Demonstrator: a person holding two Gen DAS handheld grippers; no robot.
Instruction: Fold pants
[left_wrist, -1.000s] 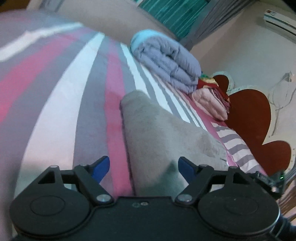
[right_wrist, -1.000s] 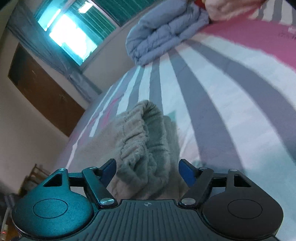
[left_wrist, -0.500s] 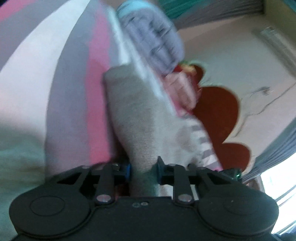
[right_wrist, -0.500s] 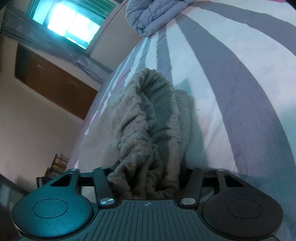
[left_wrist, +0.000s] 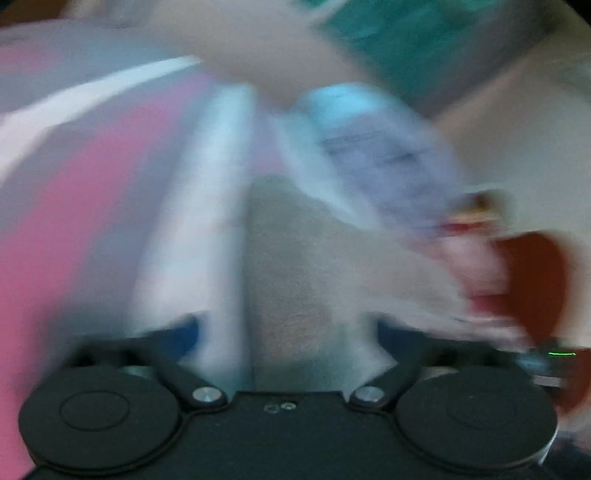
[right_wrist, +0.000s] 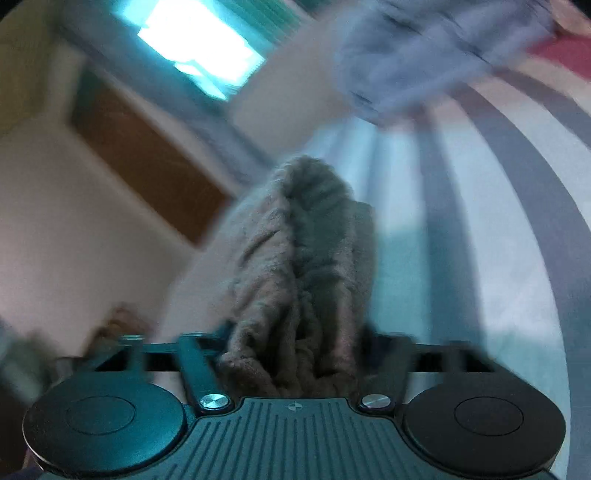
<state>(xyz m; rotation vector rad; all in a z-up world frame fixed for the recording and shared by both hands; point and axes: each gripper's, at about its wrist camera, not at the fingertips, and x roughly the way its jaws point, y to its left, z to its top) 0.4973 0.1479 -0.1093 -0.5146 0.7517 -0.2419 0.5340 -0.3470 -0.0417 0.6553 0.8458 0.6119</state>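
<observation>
Bed: striped sheet (left_wrist: 74, 229) smeared by motion in the left wrist view, folded blue quilt (left_wrist: 373, 155) beyond
Left gripper (left_wrist: 286, 328): pinching a moment ago, now spreading; beige pants (left_wrist: 291, 266) lie between the jaws, unpinched
Right view: sheet (right_wrist: 480, 258), window (right_wrist: 199, 48) behind
Right gripper (right_wrist: 295, 339): jaws opening, bunched pants waistband (right_wrist: 299, 266) between them, released
Meaning: likely a fold just laid down

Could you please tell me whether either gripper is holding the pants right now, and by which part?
Neither grips them: both the left gripper and right gripper are opening, with the grey pants lying loose between the fingers.
</observation>
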